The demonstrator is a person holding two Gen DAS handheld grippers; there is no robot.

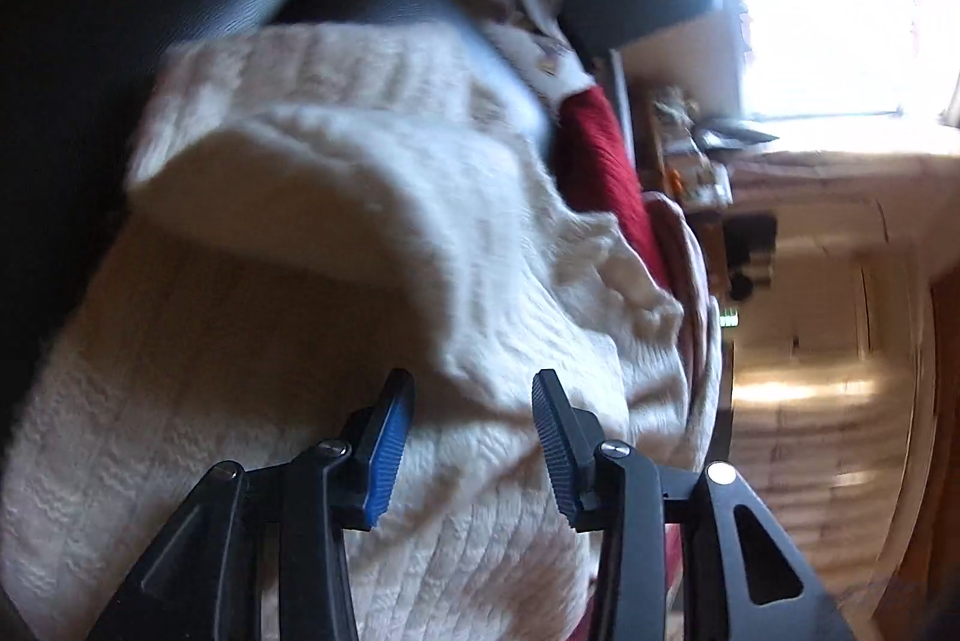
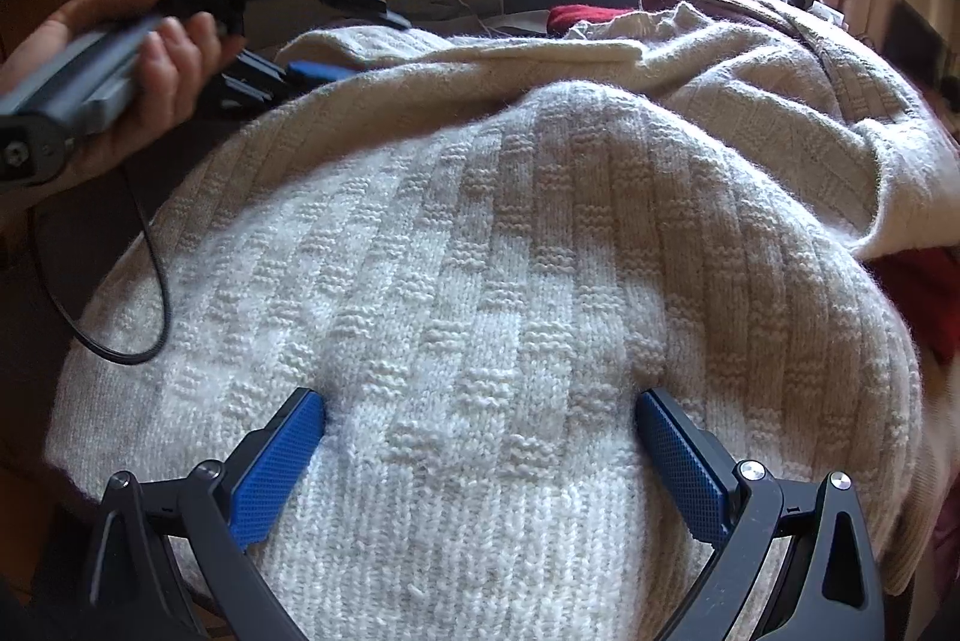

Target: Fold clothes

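Garment: cream knit sweater [image 2: 480, 251], filling the centre of the right wrist view; folded, ribbed hem at lower centre.
Garment in left wrist view: same sweater [image 1: 372, 233], blurred, with a thick fold raised at centre left.
Support: dark surface [image 2: 78, 233] visible only at the left edge; the rest is hidden under the knit.
Right tool [image 2: 480, 416]: jaws spread wide, both blue pads pressing down into the knit near the hem; nothing clamped between them.
Left tool [image 1: 474, 389]: jaws apart, no fabric pinched; sweater lies just beyond the tips. Contact cannot be determined because of blur.
Left tool in right wrist view [image 2: 324, 41]: upper left of frame, at the sweater's far left edge, its lower tip partly hidden behind the knit.
Hand [image 2: 138, 65]: wrapped around the left tool's handle, cut off at the left border.
Cable [image 2: 144, 281]: black loop hanging below that hand over the sweater edge.
Other clothing: red garment [image 1: 600, 161] beside the sweater, mostly covered.
Background: window [image 1: 834, 35] overexposed; room detail unreadable.
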